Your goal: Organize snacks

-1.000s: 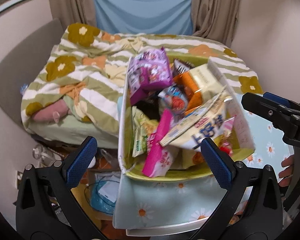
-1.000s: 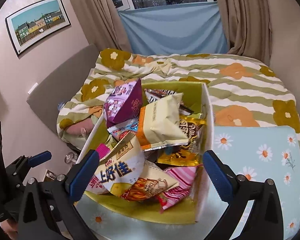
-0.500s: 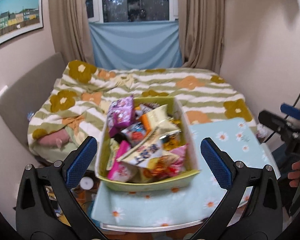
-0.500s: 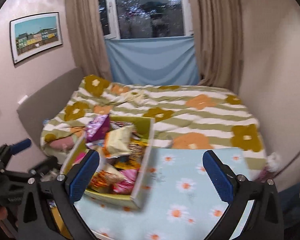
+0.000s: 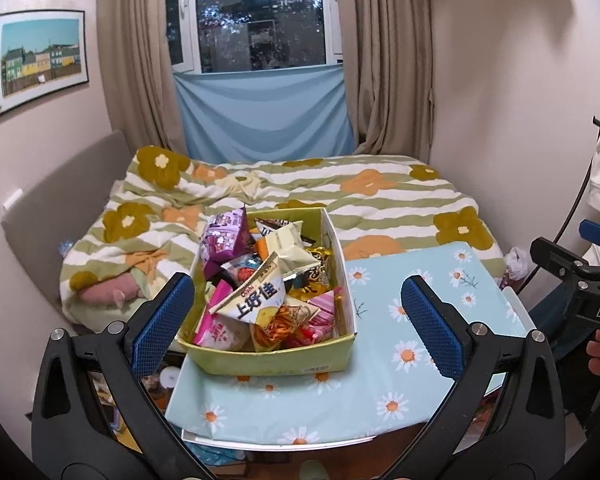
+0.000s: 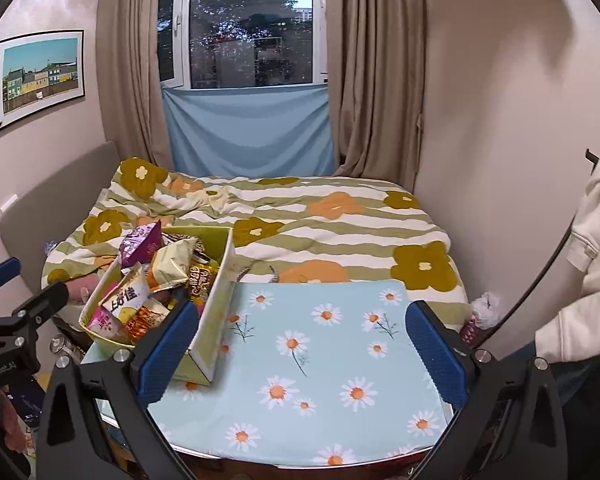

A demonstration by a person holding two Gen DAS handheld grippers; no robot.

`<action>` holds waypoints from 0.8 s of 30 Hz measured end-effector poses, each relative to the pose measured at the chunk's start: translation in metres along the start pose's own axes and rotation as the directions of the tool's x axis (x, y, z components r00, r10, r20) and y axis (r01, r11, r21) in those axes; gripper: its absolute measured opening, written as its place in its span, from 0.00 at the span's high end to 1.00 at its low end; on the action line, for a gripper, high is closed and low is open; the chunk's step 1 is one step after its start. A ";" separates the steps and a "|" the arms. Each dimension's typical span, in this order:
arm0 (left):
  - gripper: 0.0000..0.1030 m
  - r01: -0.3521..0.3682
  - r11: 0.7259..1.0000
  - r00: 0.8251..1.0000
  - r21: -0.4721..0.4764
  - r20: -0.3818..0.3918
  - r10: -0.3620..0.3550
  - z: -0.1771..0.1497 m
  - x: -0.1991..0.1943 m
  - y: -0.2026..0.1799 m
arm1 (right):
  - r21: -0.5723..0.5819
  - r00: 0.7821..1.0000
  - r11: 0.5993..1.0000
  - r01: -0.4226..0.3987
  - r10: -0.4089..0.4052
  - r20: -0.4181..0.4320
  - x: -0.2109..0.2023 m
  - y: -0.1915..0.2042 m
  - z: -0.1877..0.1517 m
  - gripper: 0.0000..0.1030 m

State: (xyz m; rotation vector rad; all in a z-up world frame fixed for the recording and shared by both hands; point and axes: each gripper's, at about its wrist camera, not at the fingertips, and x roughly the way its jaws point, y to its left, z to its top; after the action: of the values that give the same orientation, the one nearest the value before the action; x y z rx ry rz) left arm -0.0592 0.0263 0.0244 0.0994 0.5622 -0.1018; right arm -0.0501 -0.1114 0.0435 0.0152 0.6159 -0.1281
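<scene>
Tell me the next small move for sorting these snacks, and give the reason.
Probably bring the left hand-held gripper forward and down onto the white chip bag topping the pile in the yellow-green box. Both grippers, including the right hand-held gripper, are open and empty, and the daisy tablecloth beside the box offers room to lay snacks out.

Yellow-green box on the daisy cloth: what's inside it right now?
The box is heaped with snack bags: a purple bag at the back, a cream bag, a white Oishi bag on top, a pink pack in front. Lower layers and the box floor are covered.
</scene>
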 end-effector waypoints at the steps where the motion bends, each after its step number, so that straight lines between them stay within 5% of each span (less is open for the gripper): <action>1: 0.00 -0.003 1.000 1.000 0.002 0.001 0.003 0.000 -0.001 -0.001 | 0.003 1.000 1.000 0.001 -0.001 0.001 -0.001 -0.001 -0.001 0.00; 24: 0.00 0.004 1.000 1.000 -0.012 0.008 -0.004 0.003 -0.006 -0.007 | 0.012 1.000 1.000 0.015 -0.015 0.013 -0.006 -0.003 -0.006 0.00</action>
State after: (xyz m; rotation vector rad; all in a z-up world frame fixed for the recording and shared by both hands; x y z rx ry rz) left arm -0.0639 0.0190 0.0296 0.0865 0.5552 -0.1023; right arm -0.0593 -0.1134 0.0423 0.0218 0.6026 -0.1460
